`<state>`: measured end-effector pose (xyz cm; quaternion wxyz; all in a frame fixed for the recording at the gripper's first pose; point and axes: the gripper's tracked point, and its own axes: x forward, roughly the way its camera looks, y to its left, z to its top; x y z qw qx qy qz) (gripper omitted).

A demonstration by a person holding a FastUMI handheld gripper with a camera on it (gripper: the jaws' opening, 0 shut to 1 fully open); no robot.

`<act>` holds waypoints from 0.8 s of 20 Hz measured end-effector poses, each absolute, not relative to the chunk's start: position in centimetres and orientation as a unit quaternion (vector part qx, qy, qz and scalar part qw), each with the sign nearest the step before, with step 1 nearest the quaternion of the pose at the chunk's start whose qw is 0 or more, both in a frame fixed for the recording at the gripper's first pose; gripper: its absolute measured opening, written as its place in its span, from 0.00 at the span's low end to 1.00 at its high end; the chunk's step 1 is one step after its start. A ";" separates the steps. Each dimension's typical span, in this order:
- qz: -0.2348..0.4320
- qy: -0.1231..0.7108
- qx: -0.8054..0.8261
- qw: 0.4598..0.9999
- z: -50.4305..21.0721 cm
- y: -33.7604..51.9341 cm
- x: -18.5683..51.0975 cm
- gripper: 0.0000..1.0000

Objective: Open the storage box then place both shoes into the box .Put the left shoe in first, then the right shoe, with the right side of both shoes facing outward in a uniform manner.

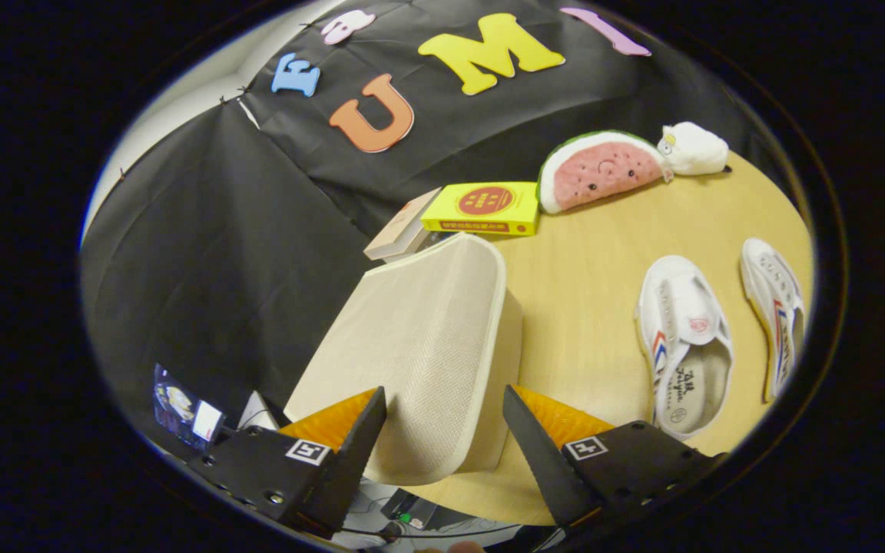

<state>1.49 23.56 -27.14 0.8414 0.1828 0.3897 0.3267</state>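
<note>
Hand-held gripper [444, 430] was spread wide, nothing held, its 2 fingers either side of the near end of the storage box [427, 346]. No finger contact with the box was visible. The box was cream, mesh-textured, with a rounded lid; the lid looked closed. It sat at the near edge of the bench [588, 307], running from between the fingers out beyond them.

To the right of the box, apart from it, 2 white shoes lay on the bench. The nearer shoe [681, 346] sat just ahead of the right finger, opening up, red and blue stripes on its side. The second shoe [774, 311] was further right, next to the first and not touching it, tilted onto its side.

Beyond the box's far end was a yellow carton [482, 207] with a pale flat box [400, 230] leaning against its left side. Further back, right of the carton, a watermelon-slice plush [604, 170], and a small white plush [692, 148] touching its right tip.
</note>
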 end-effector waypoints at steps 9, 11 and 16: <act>0.381 0.443 0.251 0.771 -27.3 25.5 1.8 0.93; 0.377 0.453 0.260 0.765 -27.0 25.4 2.0 0.82; 0.353 0.432 0.298 0.775 -23.6 23.1 2.8 0.41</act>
